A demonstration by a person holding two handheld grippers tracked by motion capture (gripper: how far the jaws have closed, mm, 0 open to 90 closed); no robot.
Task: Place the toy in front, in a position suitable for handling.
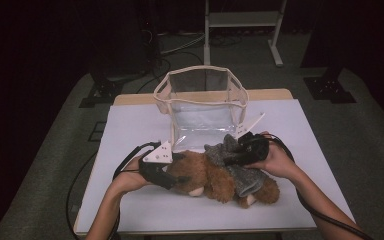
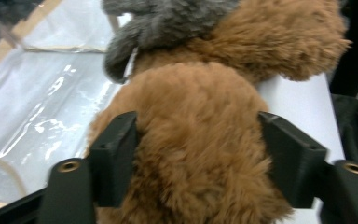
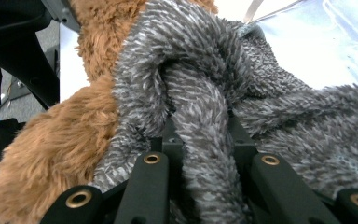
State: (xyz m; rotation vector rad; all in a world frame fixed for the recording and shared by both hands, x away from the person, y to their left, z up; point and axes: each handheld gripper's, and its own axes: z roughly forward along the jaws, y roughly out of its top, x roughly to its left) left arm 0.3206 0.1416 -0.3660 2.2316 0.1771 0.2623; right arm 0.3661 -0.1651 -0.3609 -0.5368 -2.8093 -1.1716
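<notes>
A brown teddy bear (image 1: 207, 179) lies on its side on the white table (image 1: 145, 202), with a grey fuzzy garment (image 1: 242, 175) over its middle. My left gripper (image 1: 176, 176) comes in from the left, and its jaws stand either side of the bear's furry head (image 2: 200, 116), pads pressed into the fur. My left gripper (image 2: 198, 149) holds it near the table top. My right gripper (image 1: 227, 160) reaches in from the right over the bear. My right gripper (image 3: 200, 135) is shut on a raised fold of the grey garment (image 3: 200, 70), beside brown fur (image 3: 60, 149).
A clear plastic bag (image 1: 202, 105) with a cream trim stands open just behind the bear, its wall (image 2: 51, 93) close to my left gripper. A white metal frame (image 1: 242, 22) stands on the floor beyond the table. Cables trail off both hands.
</notes>
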